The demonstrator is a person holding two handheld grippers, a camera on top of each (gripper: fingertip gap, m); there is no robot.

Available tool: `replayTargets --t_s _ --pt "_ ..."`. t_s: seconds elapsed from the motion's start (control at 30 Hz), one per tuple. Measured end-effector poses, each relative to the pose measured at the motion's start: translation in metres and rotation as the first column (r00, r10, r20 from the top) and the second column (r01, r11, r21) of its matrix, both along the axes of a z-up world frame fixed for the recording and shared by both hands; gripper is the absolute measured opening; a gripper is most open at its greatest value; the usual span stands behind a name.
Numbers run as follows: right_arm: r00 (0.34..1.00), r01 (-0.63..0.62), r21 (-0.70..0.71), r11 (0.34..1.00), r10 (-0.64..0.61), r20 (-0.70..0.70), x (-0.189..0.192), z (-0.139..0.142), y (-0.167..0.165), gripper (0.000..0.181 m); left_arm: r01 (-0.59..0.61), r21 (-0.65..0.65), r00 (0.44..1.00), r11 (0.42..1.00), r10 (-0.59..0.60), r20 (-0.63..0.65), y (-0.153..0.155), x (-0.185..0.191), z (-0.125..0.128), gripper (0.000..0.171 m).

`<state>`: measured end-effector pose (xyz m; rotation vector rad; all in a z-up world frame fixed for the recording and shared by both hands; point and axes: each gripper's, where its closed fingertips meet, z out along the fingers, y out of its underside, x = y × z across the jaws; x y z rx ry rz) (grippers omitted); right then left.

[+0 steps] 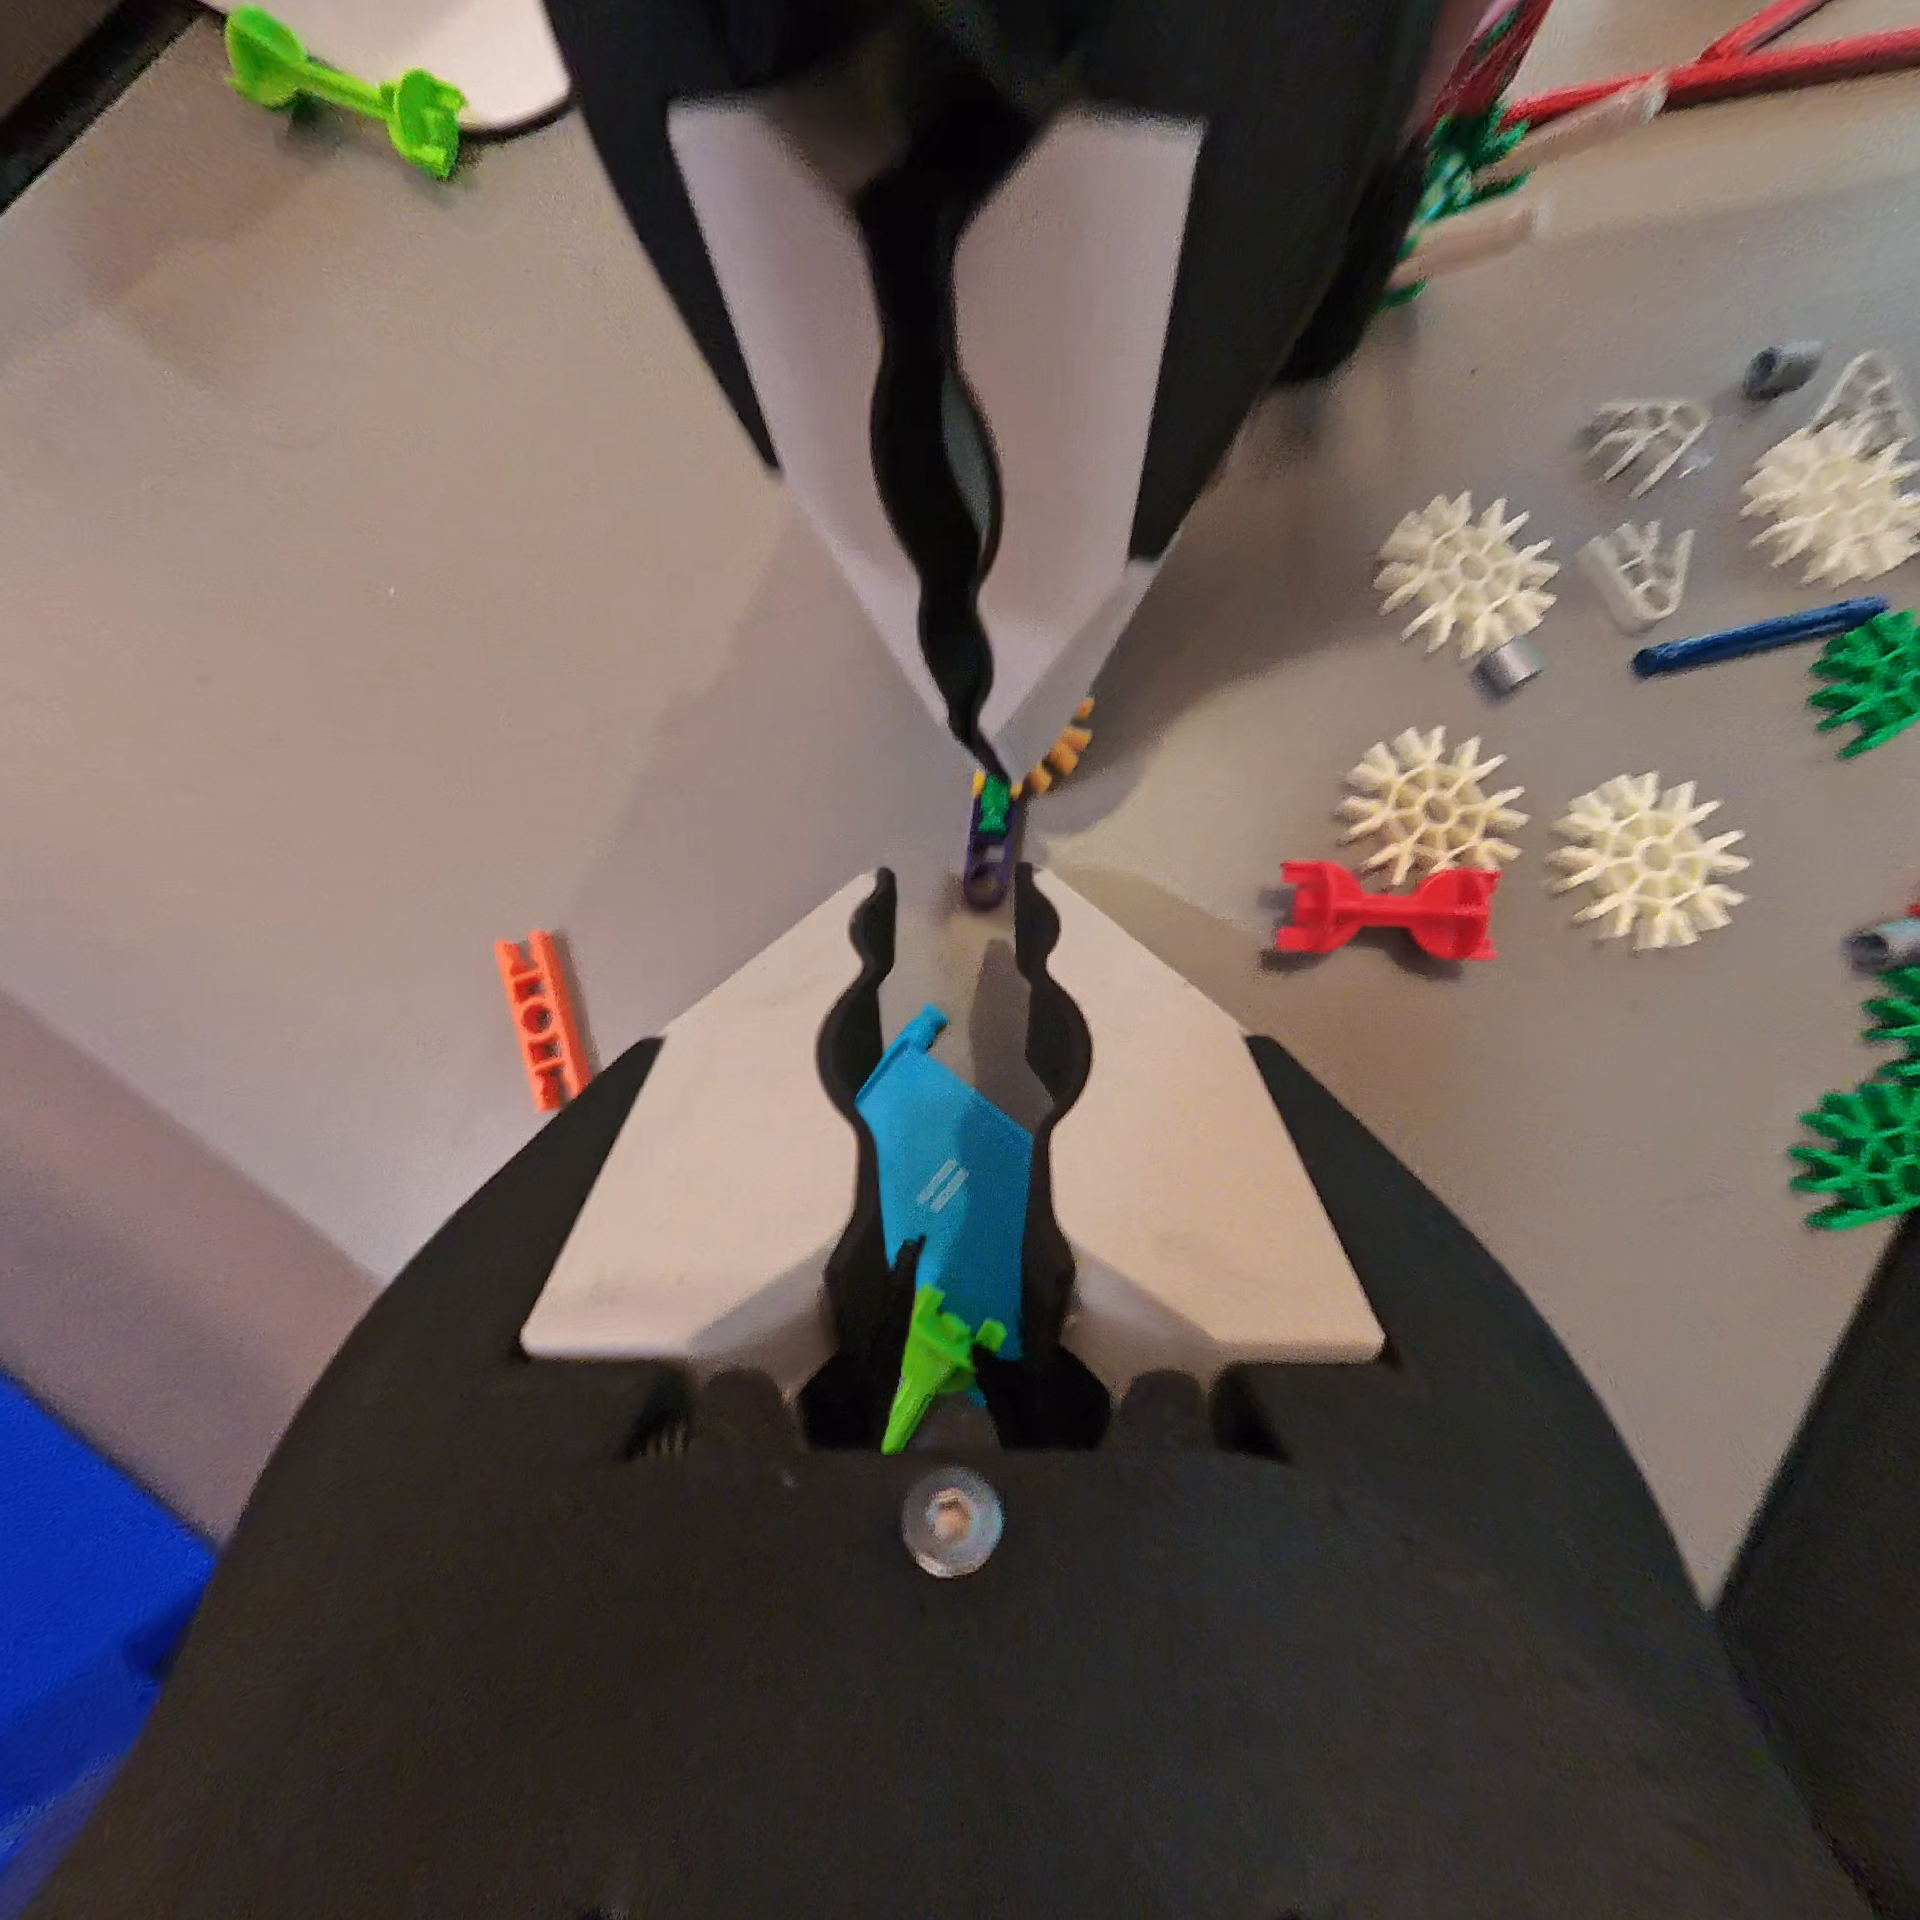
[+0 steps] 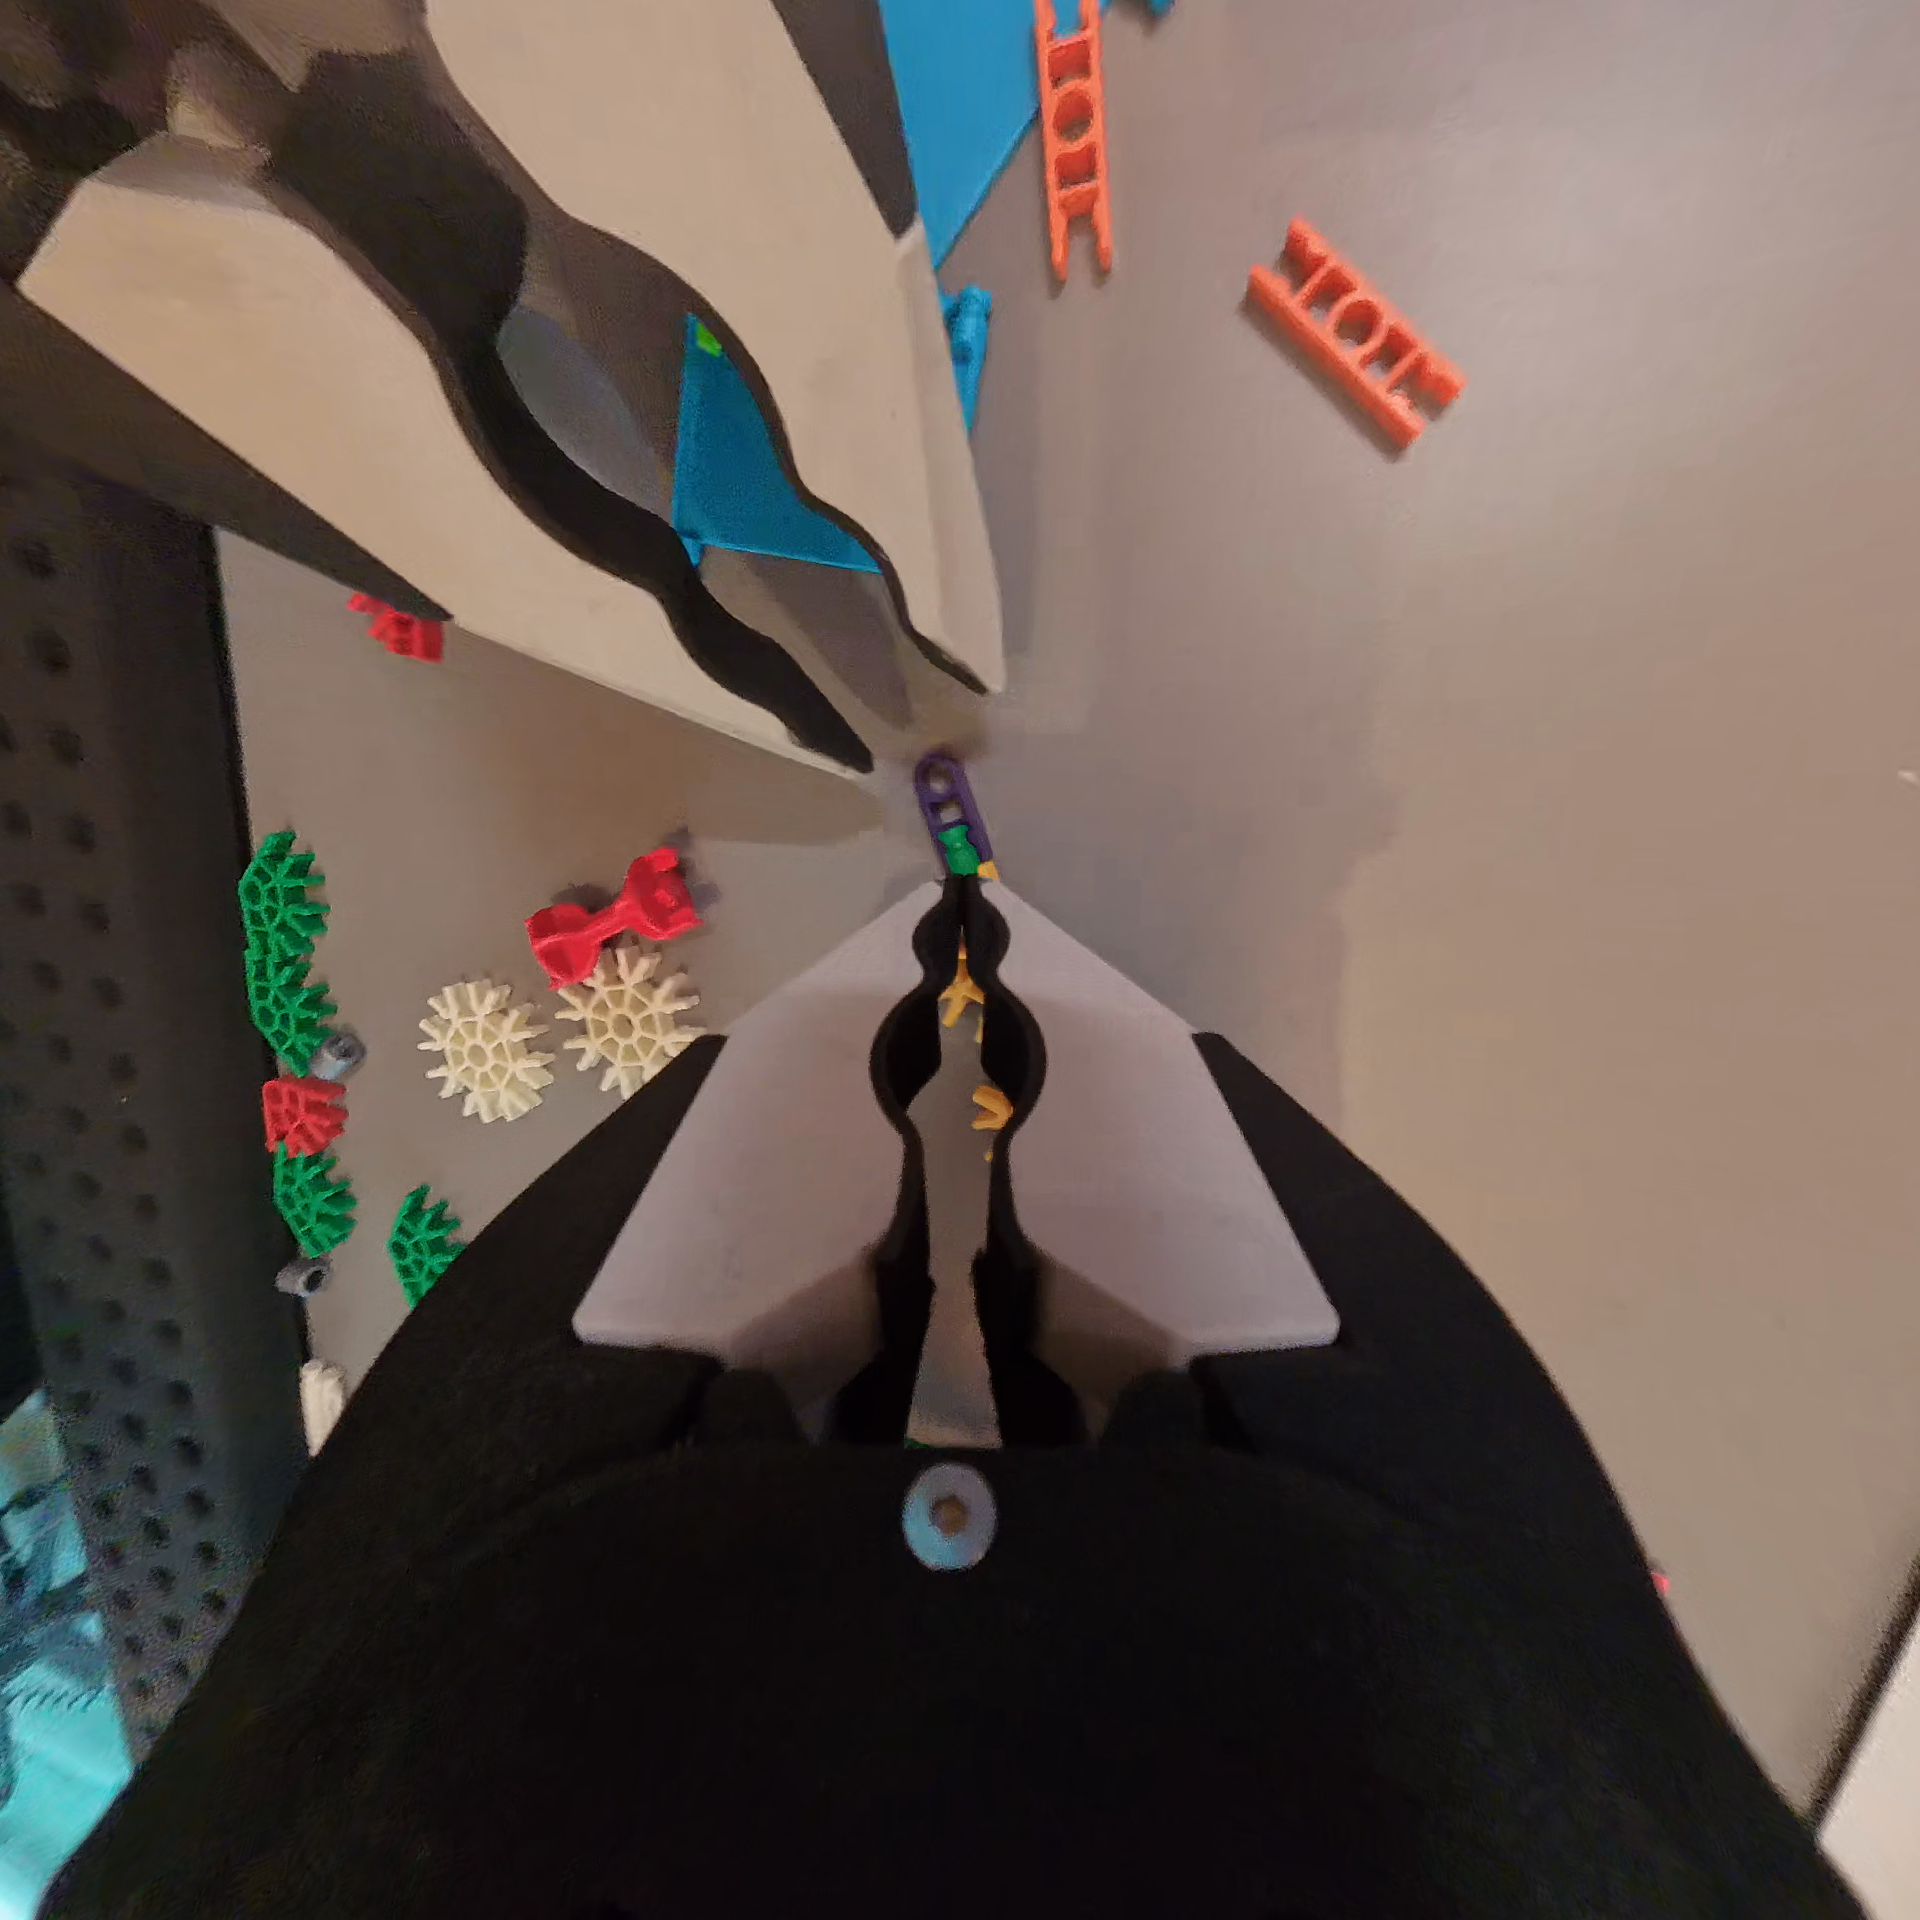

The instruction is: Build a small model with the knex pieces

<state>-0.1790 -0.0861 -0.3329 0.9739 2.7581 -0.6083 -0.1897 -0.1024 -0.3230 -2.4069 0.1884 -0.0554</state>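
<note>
My right gripper (image 2: 961, 888) is shut on a short dark green rod (image 2: 958, 847) that is plugged into a small purple connector (image 2: 940, 795). It holds them just above the grey table (image 2: 1558, 831). My left gripper (image 1: 956, 894) is open, and the free end of the purple connector (image 1: 985, 857) sits at its fingertips. The two grippers face each other tip to tip; the right gripper (image 1: 987, 764) enters the left wrist view from the top. A yellow connector (image 1: 1062, 756) lies under the right gripper. A blue panel (image 1: 945, 1164) and a lime green rod (image 1: 930, 1361) show between the left fingers, on the table below.
White snowflake connectors (image 1: 1647, 857), a red rod (image 1: 1387, 914), green connectors (image 1: 1860, 1153), grey clips (image 1: 1636, 571) and a blue rod (image 1: 1756, 634) lie to the right. Orange ladder pieces (image 2: 1356, 332), a second lime rod (image 1: 343, 94), a blue bin (image 1: 73, 1621) and a black perforated mat (image 2: 104, 935) surround them. The tips of both grippers are at nearly the same place.
</note>
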Motion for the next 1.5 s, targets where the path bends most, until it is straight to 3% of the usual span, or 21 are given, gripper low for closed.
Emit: replayTargets --t_s 0.2,0.37,0.77,0.93,1.03,1.07,1.1,1.3,1.37,1.5 --pt "0.998 0.011 -0.016 1.000 -0.011 -0.063 0.001 0.002 0.000 0.000 0.044 -0.075 0.999 0.996 -0.045 -0.013 0.000 0.016 -0.023 0.025" --pt "0.996 0.016 0.004 1.000 -0.015 -0.084 0.000 -0.005 -0.004 0.000 0.038 -0.062 0.998 0.997 -0.041 -0.044 0.007 0.013 -0.023 0.006" --pt "0.994 -0.021 0.097 0.995 0.031 -0.103 0.002 -0.010 -0.011 0.000 0.051 -0.022 0.997 0.998 -0.052 -0.053 0.007 0.015 -0.024 0.006" --pt "0.997 0.047 0.016 0.999 -0.046 -0.056 0.000 -0.006 -0.009 0.000 0.037 -0.006 0.999 0.999 -0.038 -0.037 0.008 0.013 -0.024 0.006" --pt "0.988 0.086 -0.063 0.994 -0.093 -0.126 -0.008 0.022 0.003 0.001 0.039 -0.012 0.998 0.999 -0.039 -0.045 0.005 0.012 -0.024 0.006" --pt "0.986 0.090 -0.034 0.995 -0.094 -0.135 -0.009 0.024 0.013 0.025 0.045 -0.005 0.997 0.999 -0.045 -0.055 0.005 0.013 -0.023 0.006" --pt "0.989 0.085 0.018 0.996 -0.082 -0.126 -0.007 0.020 0.024 0.036 0.052 -0.001 0.996 0.999 -0.052 -0.073 0.004 0.012 -0.023 0.005" --pt "0.995 -0.038 0.078 0.996 0.045 -0.094 0.009 -0.005 0.025 0.035 0.143 0.018 0.957 0.990 -0.133 -0.259 0.010 0.017 -0.008 0.006" --pt "0.998 -0.039 0.030 0.999 0.041 -0.046 0.014 -0.007 0.021 0.024 0.168 0.006 0.921 0.986 -0.155 -0.358 0.010 0.015 -0.003 0.006" --pt "0.999 -0.035 -0.041 0.999 0.035 0.000 0.021 -0.004 0.018 0.019 0.217 -0.003 0.859 0.976 -0.193 -0.474 0.011 0.018 0.005 0.006"
